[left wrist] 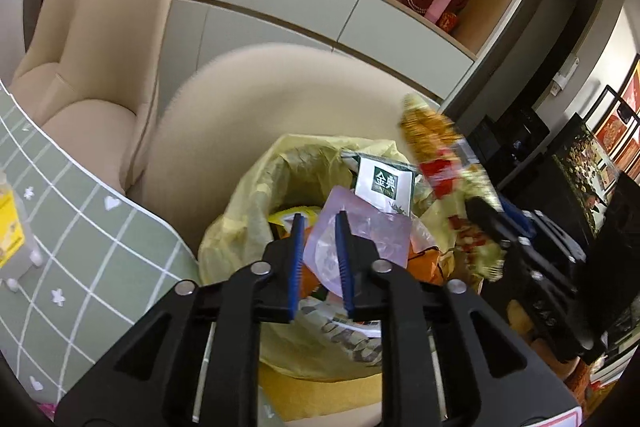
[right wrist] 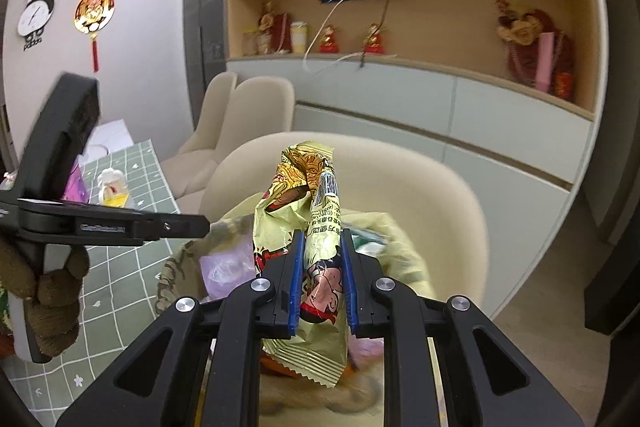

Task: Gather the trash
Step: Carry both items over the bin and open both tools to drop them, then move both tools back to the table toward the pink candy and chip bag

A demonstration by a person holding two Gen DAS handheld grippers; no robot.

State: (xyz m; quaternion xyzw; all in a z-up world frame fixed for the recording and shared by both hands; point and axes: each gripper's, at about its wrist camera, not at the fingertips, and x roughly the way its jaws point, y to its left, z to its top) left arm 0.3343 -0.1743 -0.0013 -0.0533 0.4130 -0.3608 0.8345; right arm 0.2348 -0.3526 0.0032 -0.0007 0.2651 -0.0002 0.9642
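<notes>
The left tool [left wrist: 320,227] hangs over the mouth of a trash bag [left wrist: 240,195] lined in pale yellow plastic, its blue pads apart and pressing on nothing. A pale purple plastic wrapper [left wrist: 360,227] lies in the bag right behind the gap, with a white and green carton [left wrist: 384,183] at 1 o'clock from it and orange packets underneath.

The right tool [right wrist: 322,259] is clenched on a crumpled yellow snack wrapper [right wrist: 304,187], which stands up between the pads and droops below them. In the left wrist view that wrapper is a blurred streak at 2 o'clock from the bag's mouth, above its rim.

The bag sits in front of a beige chair [left wrist: 280,87]. A desk [left wrist: 80,247] under a green checked cloth lies at 9 o'clock from the bag. A gloved hand [right wrist: 52,303] grips the left tool's handle at 9 o'clock in the right wrist view.
</notes>
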